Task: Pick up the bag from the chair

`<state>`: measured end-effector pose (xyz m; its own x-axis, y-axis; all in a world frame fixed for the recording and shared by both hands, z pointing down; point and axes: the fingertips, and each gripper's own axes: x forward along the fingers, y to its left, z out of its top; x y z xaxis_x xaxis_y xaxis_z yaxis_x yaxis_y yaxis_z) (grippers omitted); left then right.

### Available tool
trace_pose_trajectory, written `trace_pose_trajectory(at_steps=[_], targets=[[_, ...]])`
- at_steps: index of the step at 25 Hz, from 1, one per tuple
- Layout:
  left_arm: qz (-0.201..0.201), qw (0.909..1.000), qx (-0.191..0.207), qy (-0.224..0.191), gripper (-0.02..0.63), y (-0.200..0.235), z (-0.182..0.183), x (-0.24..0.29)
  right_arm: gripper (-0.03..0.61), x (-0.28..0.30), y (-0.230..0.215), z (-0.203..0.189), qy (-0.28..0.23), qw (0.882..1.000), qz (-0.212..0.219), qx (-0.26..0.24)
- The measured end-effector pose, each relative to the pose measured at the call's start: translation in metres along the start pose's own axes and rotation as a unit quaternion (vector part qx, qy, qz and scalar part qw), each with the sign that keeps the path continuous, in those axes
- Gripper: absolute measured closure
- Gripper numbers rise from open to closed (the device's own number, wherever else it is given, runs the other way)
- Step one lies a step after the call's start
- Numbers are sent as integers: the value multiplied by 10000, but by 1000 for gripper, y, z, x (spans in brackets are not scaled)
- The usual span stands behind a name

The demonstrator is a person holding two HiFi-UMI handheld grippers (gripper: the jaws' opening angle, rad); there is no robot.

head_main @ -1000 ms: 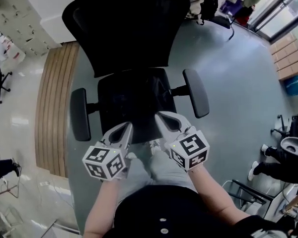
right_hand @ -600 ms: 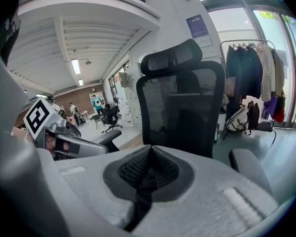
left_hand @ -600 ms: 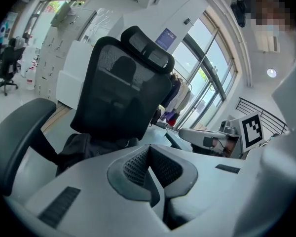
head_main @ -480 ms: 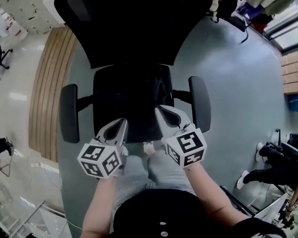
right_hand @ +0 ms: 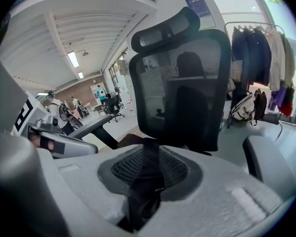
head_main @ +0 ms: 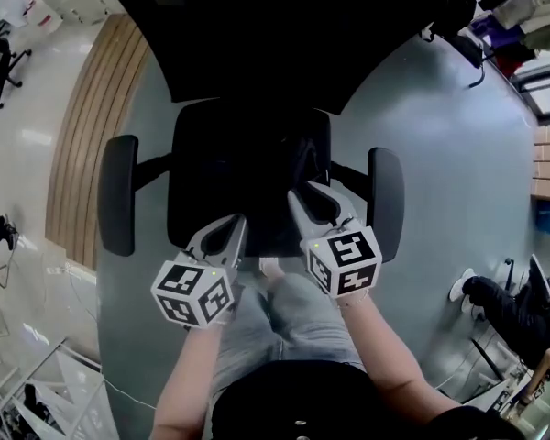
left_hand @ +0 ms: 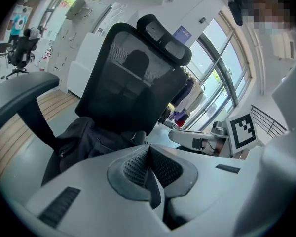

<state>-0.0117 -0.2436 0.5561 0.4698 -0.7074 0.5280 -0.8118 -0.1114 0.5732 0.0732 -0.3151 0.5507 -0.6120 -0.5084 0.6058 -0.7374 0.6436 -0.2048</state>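
Note:
A black bag [head_main: 257, 168] lies on the seat of a black office chair [head_main: 247, 44]; in the head view it barely stands out from the seat. The left gripper view shows the bag [left_hand: 89, 137] as a crumpled dark bundle below the mesh backrest [left_hand: 133, 78]. My left gripper [head_main: 229, 222] hangs over the seat's front edge, its jaws shut with the pads [left_hand: 138, 164] meeting on nothing. My right gripper [head_main: 299, 196] reaches onto the seat beside it. A black strap [right_hand: 147, 154] of the bag runs between its shut jaws.
The chair's armrests [head_main: 116, 193] [head_main: 386, 200] flank both grippers. A curved wooden floor strip [head_main: 87, 145] lies to the left. A person's shoes [head_main: 481, 291] show at right. A clothes rack [right_hand: 259, 48] stands behind the chair, and white cabinets [left_hand: 84, 48] stand at left.
The head view has shifted forward over the chair, so the chair looks larger. Both grippers stay at the seat's front edge, with the right one a little further onto the seat.

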Motion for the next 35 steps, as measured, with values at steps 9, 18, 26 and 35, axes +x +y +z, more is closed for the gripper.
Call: trace_pose_trajectory(at_steps=[9,18,26,35], targets=[[64,9997,-152,180,598,23,-25,30,423,47,-29,-36,329,9987,-382,-39],[38,9992,-194,358,598,42,-54,56,370,87,-51,-85,716,9943,-790,8],[-62,9978,-467,468,598,43,-76,79,322,114,-76,-108,930,9892,-1131,108],[-74,9966,-532,622,598,55,-87,91,289,147,-89,-135,1362,9837,-1175,27]])
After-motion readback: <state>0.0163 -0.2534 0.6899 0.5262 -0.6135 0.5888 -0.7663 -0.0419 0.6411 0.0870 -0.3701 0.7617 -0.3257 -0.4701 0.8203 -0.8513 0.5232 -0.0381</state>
